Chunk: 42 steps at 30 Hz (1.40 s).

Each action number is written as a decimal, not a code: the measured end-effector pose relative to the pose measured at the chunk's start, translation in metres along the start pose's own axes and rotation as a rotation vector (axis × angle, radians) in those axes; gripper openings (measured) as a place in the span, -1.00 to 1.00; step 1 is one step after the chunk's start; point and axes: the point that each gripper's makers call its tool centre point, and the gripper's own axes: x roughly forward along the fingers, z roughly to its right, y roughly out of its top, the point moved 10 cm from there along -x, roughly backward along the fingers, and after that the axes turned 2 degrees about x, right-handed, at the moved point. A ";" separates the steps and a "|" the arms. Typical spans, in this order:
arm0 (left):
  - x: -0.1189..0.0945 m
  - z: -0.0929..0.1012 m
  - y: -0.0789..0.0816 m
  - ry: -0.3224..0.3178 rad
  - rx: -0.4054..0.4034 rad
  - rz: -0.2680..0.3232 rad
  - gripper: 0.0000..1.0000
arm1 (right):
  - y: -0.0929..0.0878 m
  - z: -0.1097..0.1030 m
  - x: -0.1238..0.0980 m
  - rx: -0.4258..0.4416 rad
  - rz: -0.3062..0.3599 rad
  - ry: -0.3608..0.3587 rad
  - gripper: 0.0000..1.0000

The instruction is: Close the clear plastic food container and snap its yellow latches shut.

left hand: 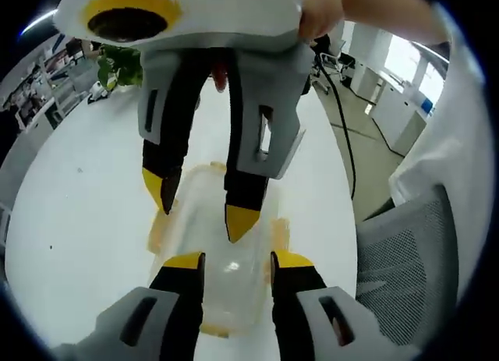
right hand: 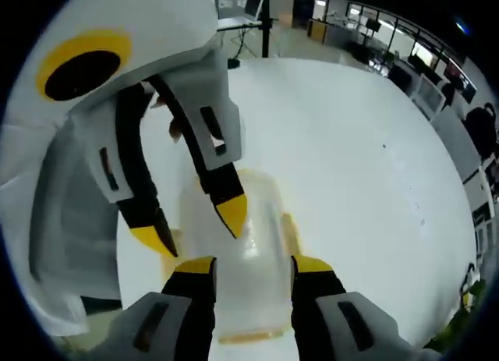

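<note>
Hand-held gripper (left hand: 234, 260) jaws parted over container (left hand: 214, 244).

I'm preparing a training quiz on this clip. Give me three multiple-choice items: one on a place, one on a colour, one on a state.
1. The clear container rests on:
A. a white table
B. a grey chair
C. the floor

2. The gripper jaw tips are:
A. red
B. yellow
C. green

3. The left gripper jaws are:
A. shut on a latch
B. clamped on a cable
C. open, straddling the container

Answers: 1 A, the white table lies under it. 2 B, both grippers, including the right gripper, have yellow tips. 3 C, a gap shows between the jaws.
</note>
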 end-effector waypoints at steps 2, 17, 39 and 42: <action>0.000 0.003 0.000 -0.001 -0.011 0.000 -0.32 | 0.000 0.002 0.000 -0.002 -0.003 -0.001 -0.27; 0.008 0.027 -0.008 0.066 0.037 -0.019 -0.18 | -0.001 0.014 0.014 -0.022 -0.035 0.029 -0.19; 0.016 0.037 -0.013 0.241 0.182 -0.049 -0.33 | 0.006 0.023 0.022 0.022 -0.081 0.128 -0.20; 0.018 0.040 -0.013 0.256 0.200 -0.050 -0.32 | 0.008 0.024 0.023 0.021 -0.095 0.137 -0.19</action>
